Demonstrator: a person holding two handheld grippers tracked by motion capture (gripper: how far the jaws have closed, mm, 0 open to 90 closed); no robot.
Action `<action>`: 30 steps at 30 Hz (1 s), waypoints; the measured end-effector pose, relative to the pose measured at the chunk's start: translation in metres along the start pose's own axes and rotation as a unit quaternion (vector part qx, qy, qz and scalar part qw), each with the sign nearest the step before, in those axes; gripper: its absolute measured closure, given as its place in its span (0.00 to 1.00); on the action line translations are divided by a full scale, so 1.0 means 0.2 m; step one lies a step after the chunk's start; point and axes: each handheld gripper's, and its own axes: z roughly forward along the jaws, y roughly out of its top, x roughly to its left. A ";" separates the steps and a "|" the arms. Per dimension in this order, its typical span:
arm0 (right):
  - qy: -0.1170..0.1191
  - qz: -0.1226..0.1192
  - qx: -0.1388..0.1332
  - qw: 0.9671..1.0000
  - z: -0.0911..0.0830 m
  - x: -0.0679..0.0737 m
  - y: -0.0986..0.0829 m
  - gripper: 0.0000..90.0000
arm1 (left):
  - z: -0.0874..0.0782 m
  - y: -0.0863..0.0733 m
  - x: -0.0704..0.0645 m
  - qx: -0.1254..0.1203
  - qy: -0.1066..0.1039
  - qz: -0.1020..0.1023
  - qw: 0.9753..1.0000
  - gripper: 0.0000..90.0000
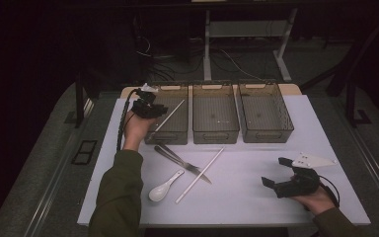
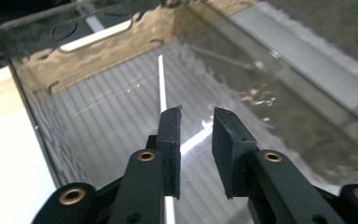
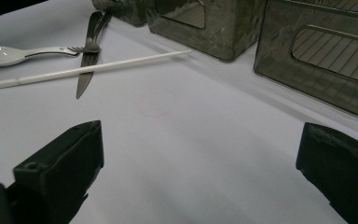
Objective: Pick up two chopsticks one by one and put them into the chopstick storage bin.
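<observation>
**While poised over the left bin: chopstick below the fingers**

Though released, left gripper [image 2: 196, 116] hovers inside the left bin [image 1: 170, 134], fingers [image 2: 171, 140] parted either side of the white chopstick [image 2: 161, 79] lying on the bin floor, long axis running away ahead of the fingers. Second chopstick [image 1: 200, 176], knife [image 1: 183, 164], fork [image 3: 92, 32] and spoon [image 1: 164, 187] near that bin, on the white bench [image 1: 246, 197]. Right gripper [image 1: 276, 174] spread wide, empty, well apart. Dark room beyond.
</observation>
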 end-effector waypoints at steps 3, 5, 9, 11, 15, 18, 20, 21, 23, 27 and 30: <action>-0.001 -0.001 0.000 1.000 0.00 0.00 0.00 0.01 | -0.03 0.01 -0.02 -0.003 -0.017 0.004 1.000 0.72; -0.001 -0.001 0.000 1.000 0.00 0.00 0.00 0.01 | -0.05 0.01 -0.05 -0.005 -0.029 0.002 1.000 0.67; -0.002 -0.001 0.000 1.000 0.00 0.00 0.00 0.01 | -0.09 0.01 -0.11 -0.013 -0.048 0.002 0.999 0.59; -0.002 -0.001 0.000 1.000 0.00 0.00 0.00 0.01 | -0.11 0.01 -0.14 -0.016 -0.057 0.007 0.998 0.56; -0.003 -0.001 0.001 1.000 0.00 0.00 0.00 0.01 | -0.15 0.00 -0.23 -0.024 -0.075 0.015 0.997 0.53; -0.004 -0.001 0.000 1.000 0.00 0.00 0.00 0.01 | -0.17 -0.01 -0.29 -0.025 -0.086 0.031 0.996 0.52; -0.004 -0.001 0.000 1.000 0.00 0.00 0.00 0.01 | -0.18 -0.03 -0.34 -0.027 -0.093 0.036 0.995 0.52; -0.004 -0.001 0.000 1.000 0.00 0.00 0.00 0.01 | -0.19 -0.04 -0.36 -0.024 -0.096 0.040 0.994 0.52; -0.004 -0.001 0.001 1.000 0.00 0.00 0.00 0.01 | -0.19 -0.07 -0.41 -0.021 -0.102 0.044 0.994 0.52; -0.004 -0.001 0.001 1.000 0.00 0.00 0.00 0.01 | -0.20 -0.13 -0.49 -0.015 -0.111 0.049 0.992 0.53; -0.005 0.000 0.001 1.000 0.00 0.00 0.00 0.01 | -0.21 -0.19 -0.55 -0.014 -0.115 0.054 0.992 0.54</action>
